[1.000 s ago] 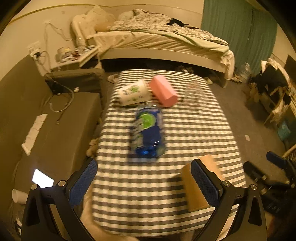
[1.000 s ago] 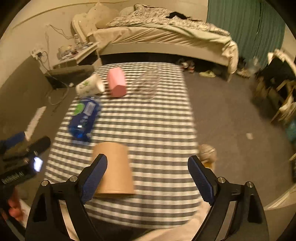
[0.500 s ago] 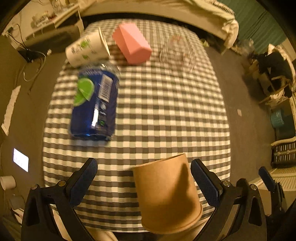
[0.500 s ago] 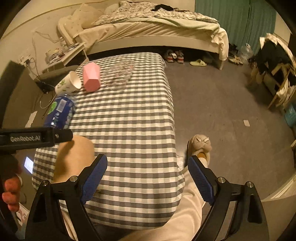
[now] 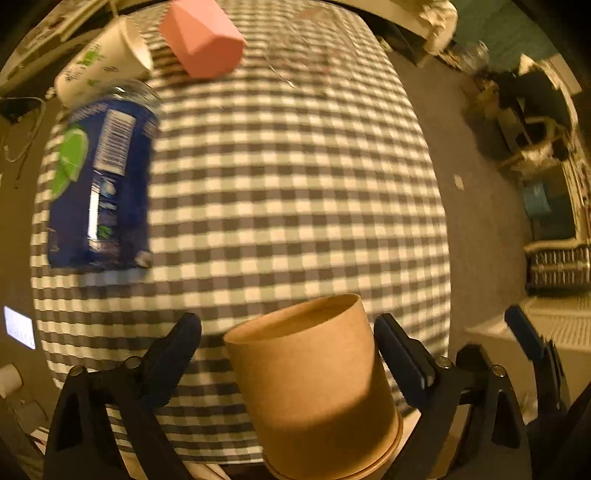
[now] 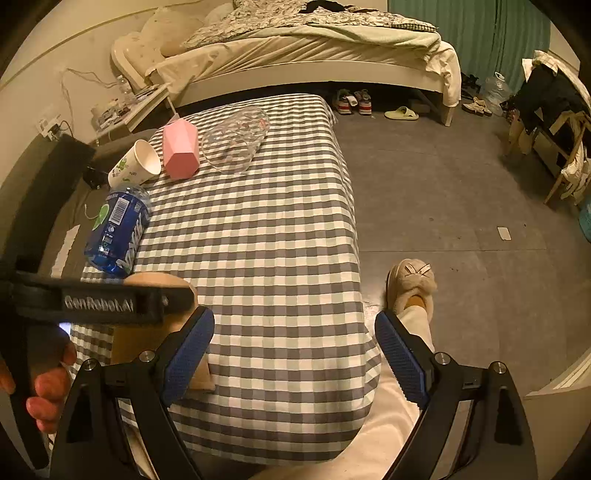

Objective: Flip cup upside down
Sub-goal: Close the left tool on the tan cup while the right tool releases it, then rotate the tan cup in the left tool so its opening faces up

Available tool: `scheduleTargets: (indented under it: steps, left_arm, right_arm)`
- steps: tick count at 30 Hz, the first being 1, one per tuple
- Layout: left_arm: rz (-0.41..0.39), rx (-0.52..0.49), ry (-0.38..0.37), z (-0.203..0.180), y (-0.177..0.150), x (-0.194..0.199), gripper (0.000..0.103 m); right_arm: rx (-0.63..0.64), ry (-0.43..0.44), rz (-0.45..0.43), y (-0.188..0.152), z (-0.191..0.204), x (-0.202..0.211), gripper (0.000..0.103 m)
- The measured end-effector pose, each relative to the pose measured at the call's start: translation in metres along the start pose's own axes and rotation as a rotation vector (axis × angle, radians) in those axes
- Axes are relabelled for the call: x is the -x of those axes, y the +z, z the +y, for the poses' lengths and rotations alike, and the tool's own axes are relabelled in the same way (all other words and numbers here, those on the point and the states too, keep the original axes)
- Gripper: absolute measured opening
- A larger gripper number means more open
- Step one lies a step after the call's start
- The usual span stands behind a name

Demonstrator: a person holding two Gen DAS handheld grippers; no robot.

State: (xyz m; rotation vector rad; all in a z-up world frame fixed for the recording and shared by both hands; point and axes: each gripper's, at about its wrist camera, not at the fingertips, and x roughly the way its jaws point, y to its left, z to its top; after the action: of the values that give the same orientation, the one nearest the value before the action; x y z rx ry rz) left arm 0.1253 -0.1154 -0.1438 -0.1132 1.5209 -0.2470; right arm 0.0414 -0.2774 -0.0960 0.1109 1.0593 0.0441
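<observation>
A grey-and-white checked tablecloth (image 6: 266, 236) covers the low table. At its left edge lies a blue plastic bottle (image 6: 117, 230) on its side, then a printed white paper cup (image 6: 135, 165) tipped over, a pink faceted block (image 6: 180, 151) and a clear glass bowl (image 6: 236, 142). Beyond stand an unmade bed (image 6: 295, 44) and teal curtains (image 6: 469, 33); shoes and a slipper (image 6: 400, 112) lie on the grey floor, and at right a chair piled with clothes (image 6: 550, 96).

Half a second ago the brown cup sat lower between the left fingers with more cloth showing; now the camera has closed in, and the bottle and block loom larger. The right view has hardly shifted.

The brown paper cup (image 5: 314, 384) is smooth, matte and tapered, resting rim down near the table's front edge, its recessed base up. The left gripper (image 5: 288, 350) straddles it, jaws spread, ribbed blue pads (image 5: 400, 354) just clear of its sides. The right gripper (image 6: 293, 356) hangs spread wide over the cloth's near right corner, holding nothing.
</observation>
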Motion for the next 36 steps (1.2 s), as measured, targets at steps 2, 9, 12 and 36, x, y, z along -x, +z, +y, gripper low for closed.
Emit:
scheduleTargets:
  steps: [2, 9, 12, 36]
  left_arm:
    - [0.018, -0.006, -0.04, 0.0, -0.002, -0.001, 0.083]
    - [-0.032, -0.047, -0.045, 0.0, -0.012, 0.019, 0.082]
    - [-0.152, -0.069, -0.01, 0.0, -0.014, 0.047, 0.082]
    - [-0.751, -0.215, 0.214, 0.014, -0.067, 0.057, 0.083]
  right_arm:
    - [-0.001, -0.006, -0.001, 0.0, 0.001, 0.002, 0.089]
    - [0.008, -0.02, -0.021, -0.001, 0.008, 0.016, 0.089]
    - [0.014, -0.029, -0.035, -0.004, 0.011, 0.023, 0.089]
    - [0.075, -0.097, -0.027, 0.002, 0.03, 0.026, 0.089]
